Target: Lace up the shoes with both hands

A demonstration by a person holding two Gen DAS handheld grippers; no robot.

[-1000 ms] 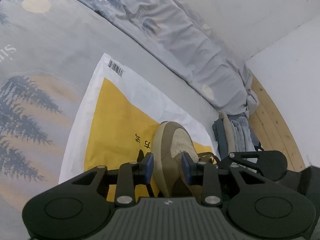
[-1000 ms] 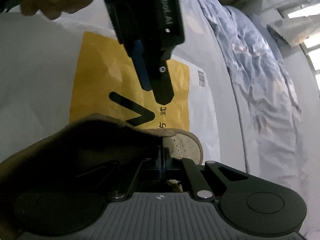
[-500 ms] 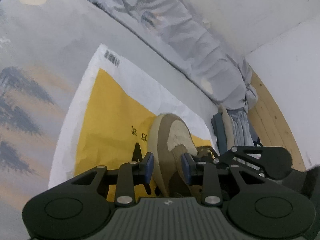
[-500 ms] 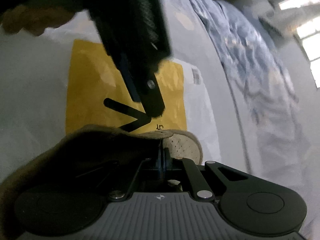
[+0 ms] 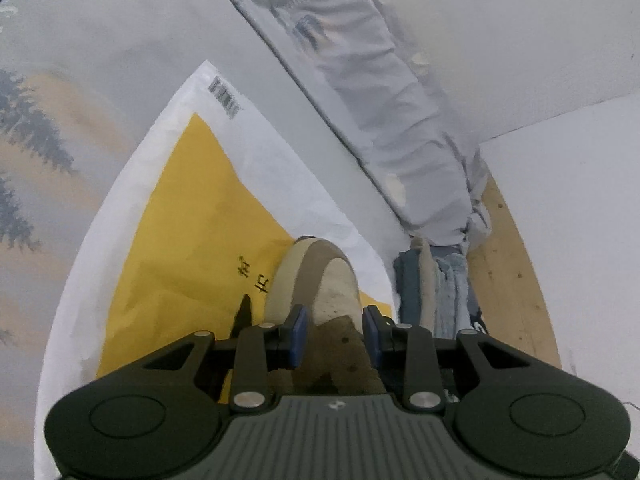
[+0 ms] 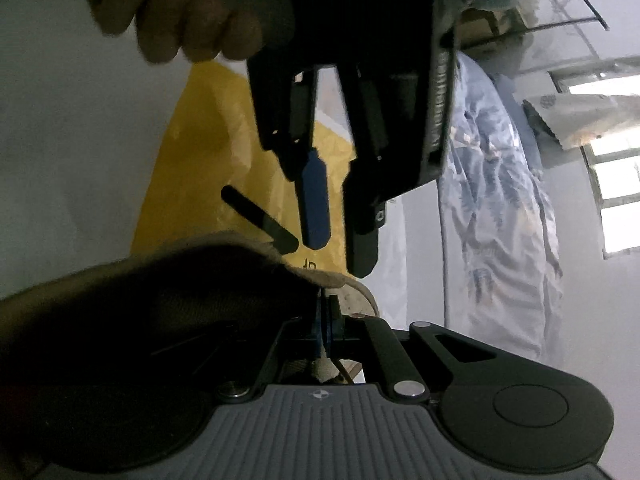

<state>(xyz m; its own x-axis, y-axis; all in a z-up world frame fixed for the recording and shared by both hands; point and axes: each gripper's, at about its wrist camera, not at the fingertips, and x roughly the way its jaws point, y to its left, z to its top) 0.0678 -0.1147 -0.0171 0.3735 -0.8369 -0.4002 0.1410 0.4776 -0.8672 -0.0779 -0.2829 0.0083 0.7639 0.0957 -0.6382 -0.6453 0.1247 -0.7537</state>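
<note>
Bedding in a grey tree print (image 5: 52, 168) at the far left carries a white-and-yellow mailer bag (image 5: 192, 208), evidently laid down to keep the tan suede shoe (image 5: 320, 280) off the bed, and the shoe lies on that bag with its toe pointing away. Left tongs (image 5: 335, 330) stand part-way apart over the shoe's upper, blue pads not seen pressing on it, judged poised to receive a lace. Right tongs (image 6: 326, 316) are clenched at the shoe's eyelet area on something pale, probably a lace end, though that cannot be confirmed.
</note>
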